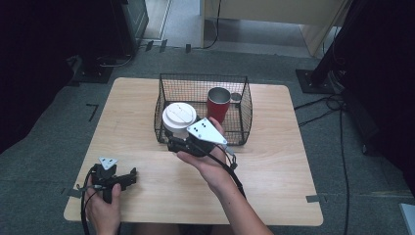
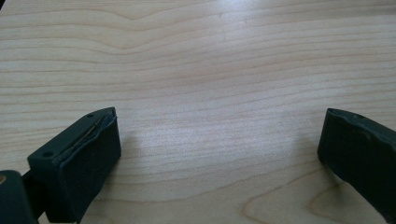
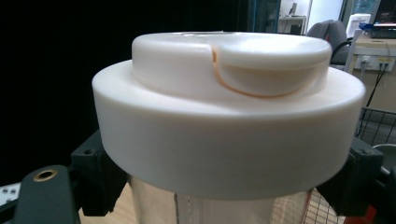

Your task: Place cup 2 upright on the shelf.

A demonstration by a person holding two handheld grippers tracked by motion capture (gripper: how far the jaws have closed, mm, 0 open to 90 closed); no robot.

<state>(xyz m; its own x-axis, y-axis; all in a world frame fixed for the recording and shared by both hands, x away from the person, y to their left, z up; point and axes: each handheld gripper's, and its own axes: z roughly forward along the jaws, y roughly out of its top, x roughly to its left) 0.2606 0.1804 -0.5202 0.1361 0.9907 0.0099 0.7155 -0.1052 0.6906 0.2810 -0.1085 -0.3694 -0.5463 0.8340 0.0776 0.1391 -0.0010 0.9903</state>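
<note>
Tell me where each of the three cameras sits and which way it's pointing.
High view: above the person's side, looking forward and down on the table and wire basket; both forearms show.
Left gripper view: rides the left tongs, facing bare tabletop; two black jaws, apart.
Right gripper view: rides the right tongs, level, facing the white-lidded cup they clamp.
Shared: high and right views both show that cup.

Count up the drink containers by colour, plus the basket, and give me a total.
White-lidded clear bottle, held in the right gripper: 1
Red cup, standing in the basket: 1
Black wire basket: 1
Total: 3
A small round thing behind the red cup is too unclear to count.
</note>
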